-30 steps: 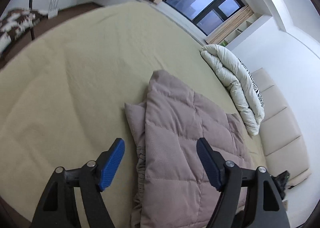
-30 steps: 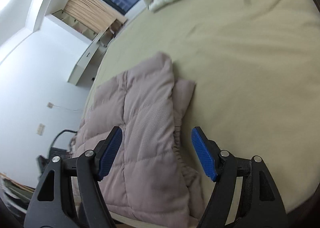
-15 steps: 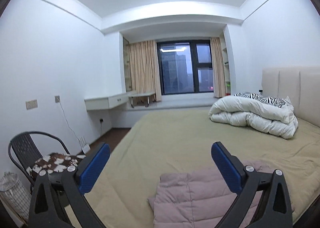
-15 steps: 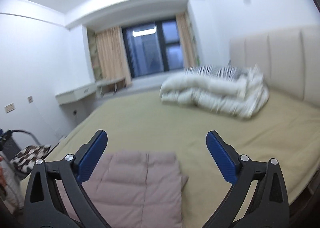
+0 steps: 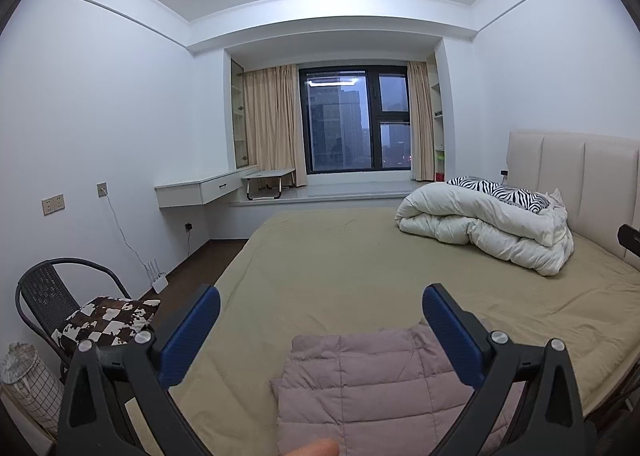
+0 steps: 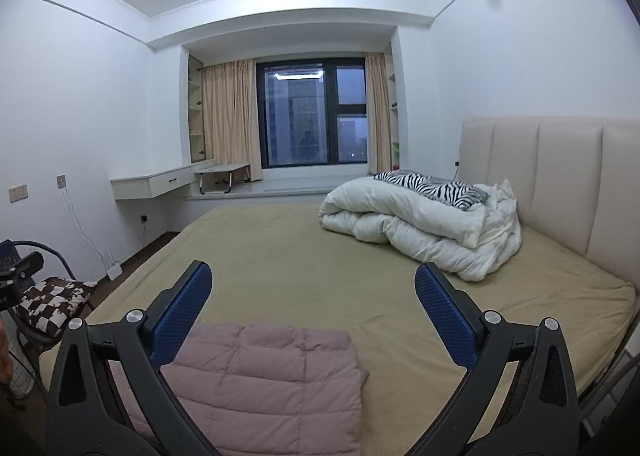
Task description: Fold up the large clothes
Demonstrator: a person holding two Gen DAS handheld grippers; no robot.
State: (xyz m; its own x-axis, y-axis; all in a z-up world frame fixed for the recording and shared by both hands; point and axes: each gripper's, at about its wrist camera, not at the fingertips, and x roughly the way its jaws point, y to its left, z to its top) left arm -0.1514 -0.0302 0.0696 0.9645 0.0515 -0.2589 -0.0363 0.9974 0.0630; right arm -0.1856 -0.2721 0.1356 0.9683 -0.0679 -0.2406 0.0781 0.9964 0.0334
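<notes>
Left wrist view is showing the left gripper [image 5: 320, 308] hanging above the near edge of the bed [image 5: 340, 256], its jaws spread wide apart and gripping nothing. A folded mauve quilted jacket [image 5: 368, 384] is lying flat on the olive sheet just below them. The right gripper [image 6: 312, 284] is likewise hovering with jaws wide apart, the jacket [image 6: 264, 372] sitting near and left. A white duvet [image 6: 420, 224] is lying bundled at the far right by the headboard [image 6: 560, 184].
</notes>
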